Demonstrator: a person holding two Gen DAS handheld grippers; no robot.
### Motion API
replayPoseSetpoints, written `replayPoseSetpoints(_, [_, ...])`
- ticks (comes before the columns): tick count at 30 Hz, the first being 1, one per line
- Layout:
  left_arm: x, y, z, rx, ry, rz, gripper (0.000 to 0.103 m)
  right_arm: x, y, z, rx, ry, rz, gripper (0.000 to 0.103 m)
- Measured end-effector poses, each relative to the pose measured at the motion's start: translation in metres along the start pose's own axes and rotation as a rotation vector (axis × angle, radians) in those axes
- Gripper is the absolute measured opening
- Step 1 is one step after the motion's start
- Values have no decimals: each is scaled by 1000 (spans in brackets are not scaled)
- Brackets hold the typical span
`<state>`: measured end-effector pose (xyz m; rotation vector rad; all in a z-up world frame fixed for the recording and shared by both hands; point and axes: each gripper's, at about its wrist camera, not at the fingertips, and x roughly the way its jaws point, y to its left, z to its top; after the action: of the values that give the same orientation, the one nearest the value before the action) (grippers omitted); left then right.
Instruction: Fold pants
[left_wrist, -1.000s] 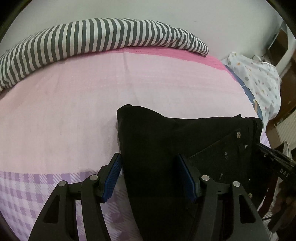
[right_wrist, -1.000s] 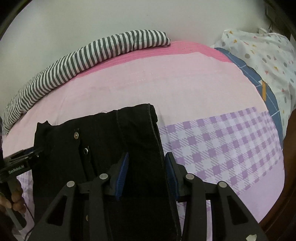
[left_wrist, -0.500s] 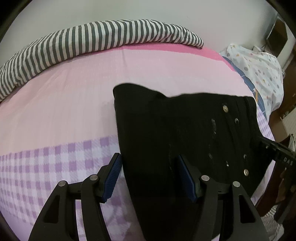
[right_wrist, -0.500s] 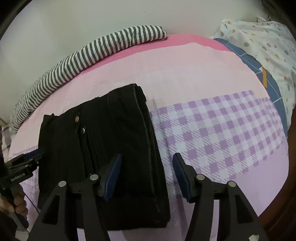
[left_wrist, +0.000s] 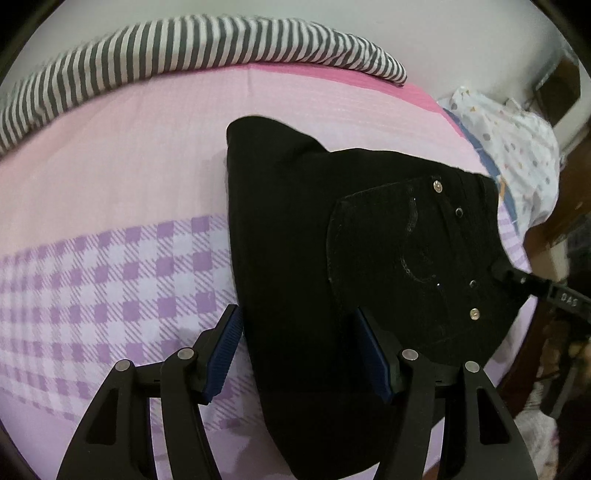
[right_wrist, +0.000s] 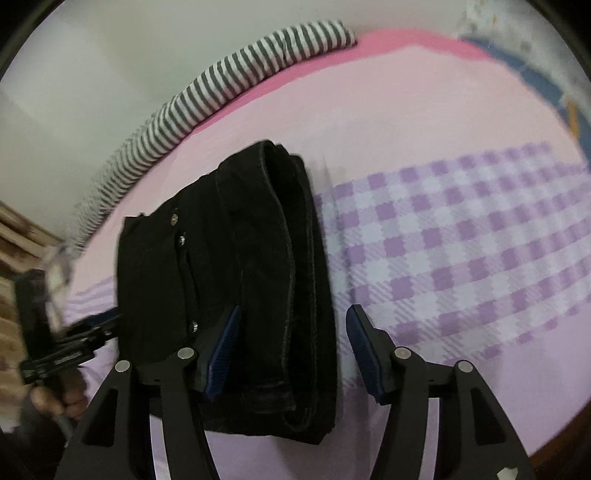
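Note:
The black pants (left_wrist: 332, 258) lie folded in a thick bundle on the bed; they show in the right wrist view (right_wrist: 240, 266) too. A back pocket and metal rivets face up. My left gripper (left_wrist: 299, 347) is open and empty, its fingers standing apart above the bundle's left edge. My right gripper (right_wrist: 291, 343) is open and empty above the bundle's right folded edge. Each gripper shows at the far edge of the other's view: the right one (left_wrist: 532, 288) in the left wrist view, the left one (right_wrist: 70, 347) in the right wrist view.
The bed has a pink sheet (left_wrist: 129, 147) and a purple checked blanket (right_wrist: 461, 240). A grey-and-white striped quilt (left_wrist: 184, 48) lies along the wall. A white dotted pillow (left_wrist: 517, 147) lies at the right. The bed's edge is close on the right.
Both grippers pulled back and rose from the bundle. The right gripper, shut on the fold a second ago, opened and let go. The pants now lie flat on the bed.

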<state>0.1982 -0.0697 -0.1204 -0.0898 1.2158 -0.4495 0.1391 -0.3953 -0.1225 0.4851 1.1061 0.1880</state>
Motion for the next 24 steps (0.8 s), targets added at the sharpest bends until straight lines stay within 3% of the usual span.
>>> replayPoseSetpoints(6, [-1, 15, 3, -66, 27, -113, 63, 3, -14, 8, 4, 87, 151, 55])
replayPoseSetpoints(13, [1, 12, 9, -63, 28, -159, 67, 8, -21, 20, -46, 171, 253, 56])
replayPoseSetpoints(21, [8, 16, 18, -100, 15, -222, 67, 24, -34, 31, 18, 188, 426, 55])
replayPoseSetpoints(22, [8, 15, 20, -103, 12, -224, 67, 27, -35, 32, 41, 182, 452, 53])
replayPoseSetpoints(24, [10, 14, 21, -109, 5, -222, 67, 32, -37, 31, 82, 172, 453, 38])
